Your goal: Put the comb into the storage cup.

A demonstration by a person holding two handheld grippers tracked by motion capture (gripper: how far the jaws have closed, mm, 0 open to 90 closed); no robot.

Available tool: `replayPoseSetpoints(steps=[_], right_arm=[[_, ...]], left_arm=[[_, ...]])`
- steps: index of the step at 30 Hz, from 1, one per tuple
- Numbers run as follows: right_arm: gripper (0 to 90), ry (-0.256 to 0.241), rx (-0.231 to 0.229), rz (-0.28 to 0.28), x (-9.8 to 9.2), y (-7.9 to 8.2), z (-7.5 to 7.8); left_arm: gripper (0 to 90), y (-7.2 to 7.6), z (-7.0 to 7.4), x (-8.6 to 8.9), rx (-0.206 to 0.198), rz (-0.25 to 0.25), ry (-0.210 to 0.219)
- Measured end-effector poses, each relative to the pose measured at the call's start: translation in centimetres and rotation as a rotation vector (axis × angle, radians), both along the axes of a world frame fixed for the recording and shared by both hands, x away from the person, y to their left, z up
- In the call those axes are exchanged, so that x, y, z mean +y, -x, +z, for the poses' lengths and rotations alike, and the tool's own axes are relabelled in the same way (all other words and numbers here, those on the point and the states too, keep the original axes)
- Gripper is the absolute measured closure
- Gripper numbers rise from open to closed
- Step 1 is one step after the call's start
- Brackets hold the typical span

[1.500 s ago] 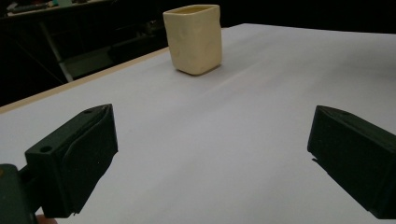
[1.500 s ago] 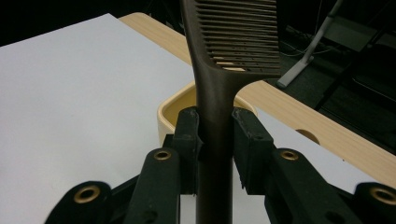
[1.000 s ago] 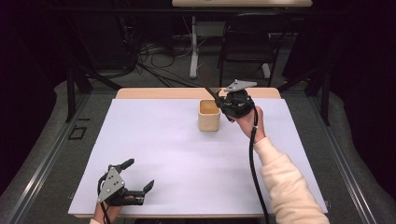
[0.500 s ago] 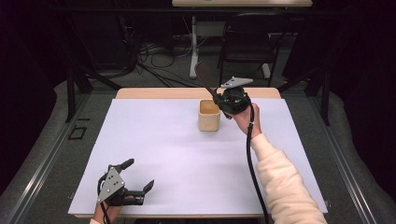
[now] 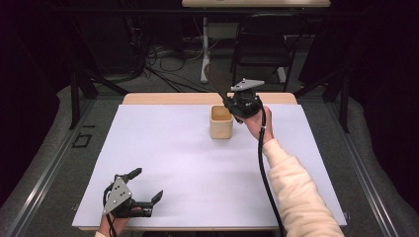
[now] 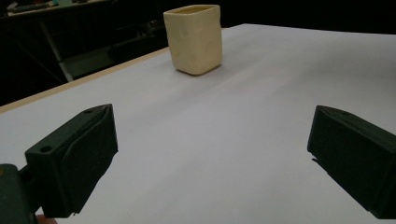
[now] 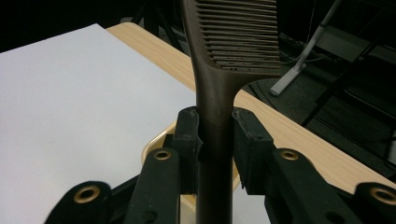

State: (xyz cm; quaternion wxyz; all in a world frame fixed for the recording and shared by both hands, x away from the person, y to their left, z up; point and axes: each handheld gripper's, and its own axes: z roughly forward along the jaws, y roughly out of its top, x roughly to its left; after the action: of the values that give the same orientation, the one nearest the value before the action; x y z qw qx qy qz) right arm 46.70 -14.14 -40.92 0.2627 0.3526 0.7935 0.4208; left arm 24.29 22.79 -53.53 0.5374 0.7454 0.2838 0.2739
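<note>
Left claw (image 5: 143,190) sits low at the near left corner of the white-covered wooden table (image 5: 173,163), jaws spread wide, nothing btwn them. The hand holding it is mostly cut off by the bottom edge of the high view. In the left gripper view both black jaws are cropped at the frame edges, w/ bare white surface btwn them.

Further along, toward the table's far middle, stands the cream square-sided cup (image 5: 221,121), upright, well apart from the left claw. In the left gripper view its rim nearly meets the top of the frame, so the inside can't be seen.

Right claw (image 5: 232,105) hovers just beside and above the cup's right side, clamped tight on the handle of a dark brown plastic comb (image 5: 215,79). The comb slants up and away to the left; against the dark background its teeth are hard to make out from above. In the right gripper view the comb's toothed end is cut off at the top, and its handle's lower end is hidden behind the jaws. Part of the cup's rim peeks out below them.
</note>
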Motion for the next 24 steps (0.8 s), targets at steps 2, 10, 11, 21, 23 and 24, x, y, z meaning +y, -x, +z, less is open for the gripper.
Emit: replayPoseSetpoints(steps=[2,10,11,21,23,24], right_arm=[[72.6,0.000,-0.004,0.003,0.2,-0.1,0.1],[72.5,-0.003,-0.018,0.009,0.6,-0.2,0.5],[72.5,-0.001,-0.024,0.010,0.7,-0.3,0.6],[72.6,-0.005,-0.031,0.017,1.2,-0.6,0.6],[72.5,-0.009,-0.032,0.017,1.2,-0.8,0.5],[72.5,-0.009,-0.032,0.017,1.2,-0.8,0.5]], left_arm=[[1.5,0.0,0.0,0.0,0.001,0.002,0.002],[1.6,0.0,0.0,0.0,-0.002,0.002,0.001],[1.6,0.0,0.0,0.0,-0.002,0.001,0.000],[1.6,0.0,0.0,0.0,-0.001,0.001,0.001],[1.6,0.0,0.0,0.0,-0.002,0.001,0.001],[1.6,0.0,0.0,0.0,-0.002,0.001,0.001]])
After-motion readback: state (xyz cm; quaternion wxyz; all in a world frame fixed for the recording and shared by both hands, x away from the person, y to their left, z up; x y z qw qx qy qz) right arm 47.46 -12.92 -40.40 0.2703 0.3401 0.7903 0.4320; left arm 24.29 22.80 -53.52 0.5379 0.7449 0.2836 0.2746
